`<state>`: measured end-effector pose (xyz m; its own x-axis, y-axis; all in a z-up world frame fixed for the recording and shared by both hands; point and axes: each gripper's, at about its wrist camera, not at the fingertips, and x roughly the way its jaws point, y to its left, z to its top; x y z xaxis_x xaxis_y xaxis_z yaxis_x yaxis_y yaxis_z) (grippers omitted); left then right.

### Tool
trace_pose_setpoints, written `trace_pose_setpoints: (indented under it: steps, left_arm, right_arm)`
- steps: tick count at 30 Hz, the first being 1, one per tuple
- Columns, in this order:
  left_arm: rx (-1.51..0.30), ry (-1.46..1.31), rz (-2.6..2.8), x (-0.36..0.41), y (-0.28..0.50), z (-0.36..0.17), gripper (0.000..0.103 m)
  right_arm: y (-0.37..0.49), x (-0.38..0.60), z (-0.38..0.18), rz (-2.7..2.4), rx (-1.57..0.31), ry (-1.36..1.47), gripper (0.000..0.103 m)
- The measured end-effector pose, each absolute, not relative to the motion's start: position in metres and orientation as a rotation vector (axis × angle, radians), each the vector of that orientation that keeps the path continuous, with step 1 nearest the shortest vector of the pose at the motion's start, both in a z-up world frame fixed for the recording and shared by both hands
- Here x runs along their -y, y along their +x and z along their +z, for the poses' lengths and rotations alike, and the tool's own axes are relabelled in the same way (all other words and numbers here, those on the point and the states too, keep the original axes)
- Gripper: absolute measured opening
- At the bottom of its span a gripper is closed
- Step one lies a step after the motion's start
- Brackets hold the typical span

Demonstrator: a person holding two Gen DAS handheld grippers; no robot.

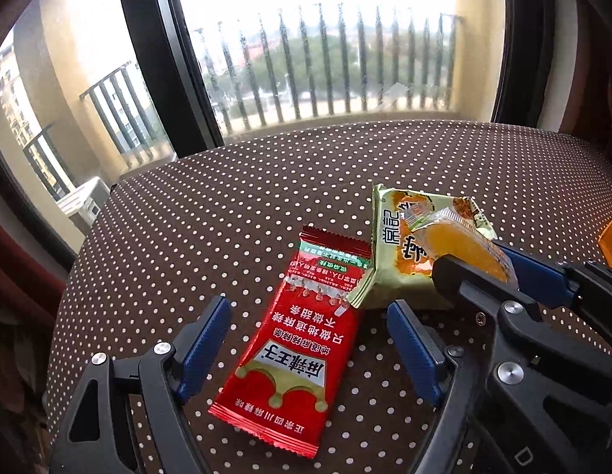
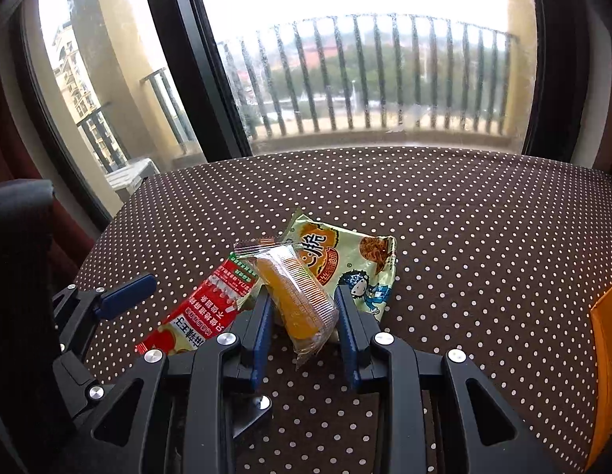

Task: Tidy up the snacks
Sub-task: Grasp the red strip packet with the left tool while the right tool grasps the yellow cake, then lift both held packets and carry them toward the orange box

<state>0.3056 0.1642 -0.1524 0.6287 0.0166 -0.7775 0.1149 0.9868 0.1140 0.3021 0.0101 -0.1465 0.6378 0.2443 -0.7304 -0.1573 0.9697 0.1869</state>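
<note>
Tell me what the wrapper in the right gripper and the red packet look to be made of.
Clear wrapper, held in the right gripper: thin see-through plastic film, probably; the orange snack shows through, with ribbed crimped ends. Red packet: glossy printed film, possibly foil-lined; it shines and has zigzag-cut ends. It lies between the open left gripper's fingers.

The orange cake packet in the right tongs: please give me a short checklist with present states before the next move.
1. Right tongs shut on the orange cake packet: ok.
2. Packet lifted clear of the noodle snack bag: cannot tell.
3. Left tongs open, holding nothing: ok.
4. Red spicy strip packet lies flat between the left tongs' fingers, on the dotted tablecloth: ok.
5. Place for the cake visible: not ok; only an orange box edge shows at the right.
</note>
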Motion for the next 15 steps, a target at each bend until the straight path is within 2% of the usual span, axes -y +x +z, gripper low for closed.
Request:
trace_pose_setpoints:
  steps: [3, 4, 9, 11, 15]
  left_arm:
    - [-0.899, 0.143, -0.057, -0.166, 0.312, -0.159, 0.079]
    - [-0.906, 0.135, -0.063, -0.167, 0.313, -0.161, 0.074]
    - [-0.908, 0.11, -0.079, -0.171, 0.319, -0.163, 0.061]
    - [-0.91, 0.098, -0.085, -0.17, 0.318, -0.162, 0.052]
    - [-0.914, 0.094, -0.076, -0.166, 0.312, -0.159, 0.047]
  right_arm:
    - [0.305, -0.01, -0.151, 0.23, -0.857, 0.098, 0.033]
    - [0.306, -0.011, -0.152, 0.231, -0.862, 0.098, 0.033]
    - [0.311, -0.01, -0.155, 0.235, -0.854, 0.092, 0.033]
    - [0.311, -0.014, -0.156, 0.234, -0.852, 0.089, 0.033]
    - [0.309, -0.014, -0.156, 0.229, -0.846, 0.085, 0.033]
